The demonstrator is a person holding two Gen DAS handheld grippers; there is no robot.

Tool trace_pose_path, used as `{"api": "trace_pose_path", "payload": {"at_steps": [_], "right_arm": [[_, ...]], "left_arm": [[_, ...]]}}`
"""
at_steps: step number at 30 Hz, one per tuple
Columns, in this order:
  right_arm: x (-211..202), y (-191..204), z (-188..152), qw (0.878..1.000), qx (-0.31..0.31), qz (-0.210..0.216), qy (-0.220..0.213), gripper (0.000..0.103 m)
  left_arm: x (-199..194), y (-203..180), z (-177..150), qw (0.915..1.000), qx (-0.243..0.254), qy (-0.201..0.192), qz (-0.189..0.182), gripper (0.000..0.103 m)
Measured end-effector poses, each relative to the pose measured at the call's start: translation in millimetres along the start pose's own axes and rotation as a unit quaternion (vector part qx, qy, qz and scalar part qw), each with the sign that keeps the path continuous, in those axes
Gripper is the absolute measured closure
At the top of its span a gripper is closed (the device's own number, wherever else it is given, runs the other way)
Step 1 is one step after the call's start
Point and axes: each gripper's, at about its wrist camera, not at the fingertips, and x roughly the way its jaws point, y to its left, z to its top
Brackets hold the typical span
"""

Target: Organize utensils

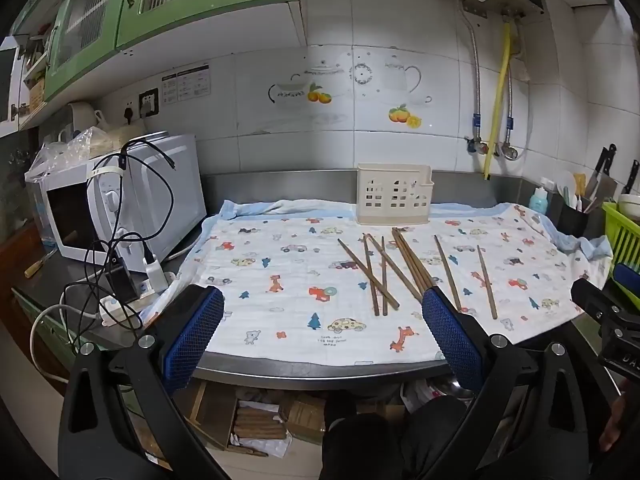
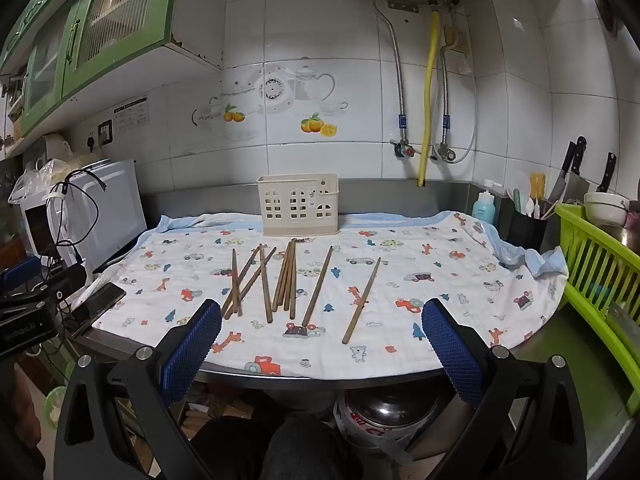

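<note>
Taking the cream utensil holder (image 2: pixel 298 210) as the landmark, it stands upright at the back of the printed cloth (image 2: pixel 440 280), against the steel splashback. Far to its left sits the white microwave (image 2: pixel 116 204) with black cables (image 2: pixel 80 200) draped over it, and nearer the counter edge on that side a dark phone (image 2: pixel 98 302) lies flat. Directly in front of the holder, the wooden chopsticks (image 2: pixel 280 280) lie loose on the cloth, some crossing, two lying apart toward the right. In front of them, off the counter edge, the left gripper (image 1: pixel 322 336) hangs spread wide with nothing between its blue pads, and the right gripper (image 2: pixel 322 344) is likewise spread and empty. Far to the holder's right stands a green dish rack (image 2: pixel 596 268).
</note>
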Motion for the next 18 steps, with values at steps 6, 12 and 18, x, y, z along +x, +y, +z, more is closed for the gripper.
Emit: {"api": "trace_pose_path", "payload": {"at_steps": [6,12,18], "right_arm": [[-0.9,1.0,-0.9,1.0,0.0,-0.003,-0.004,0.006],[-0.5,0.1,-0.5,1.0,0.003,0.0,-0.003,0.006],[-0.1,-0.1,-1.0,1.0,0.002,0.0,-0.002,0.006]], "left_arm": [[1.4,-0.6,1.8,1.0,0.004,-0.003,0.0,0.005],[-1.3,-2.1,-0.5,0.9999,0.007,-0.012,0.007,0.005],[-2.6,-3.0,-3.5,0.9998,0.006,-0.014,0.009,0.005]]}}
